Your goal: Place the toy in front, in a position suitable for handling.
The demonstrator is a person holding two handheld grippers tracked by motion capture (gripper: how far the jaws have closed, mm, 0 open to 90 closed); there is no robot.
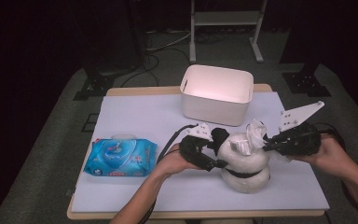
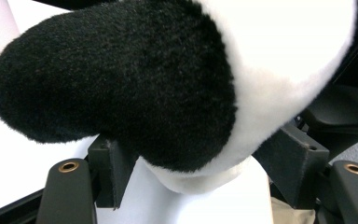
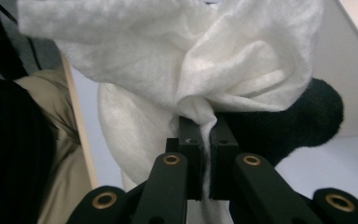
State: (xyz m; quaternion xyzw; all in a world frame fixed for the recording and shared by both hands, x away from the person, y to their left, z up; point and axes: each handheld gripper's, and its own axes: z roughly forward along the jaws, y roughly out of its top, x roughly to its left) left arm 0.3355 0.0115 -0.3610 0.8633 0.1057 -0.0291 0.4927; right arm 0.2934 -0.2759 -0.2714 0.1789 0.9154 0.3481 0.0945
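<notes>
A black-and-white plush toy [image 1: 243,161] stands on the pale mat right of centre. My left gripper [image 1: 218,163] comes at it from the left. In the left gripper view its pads [image 2: 114,165] press either side of the toy's white fur just below a black limb [image 2: 121,84]. My right gripper [image 1: 264,145] reaches in from the right, shut on a crumpled white wipe [image 1: 256,130] that lies against the top of the toy. In the right gripper view the wipe [image 3: 214,60] bunches out from between the closed jaws [image 3: 205,154], with the toy's black part [image 3: 307,116] behind it.
A white open bin [image 1: 216,93] stands at the back of the mat, just behind the toy. A blue pack of wet wipes [image 1: 120,157] lies at the left. The table's front edge [image 1: 191,214] is close below the forearms.
</notes>
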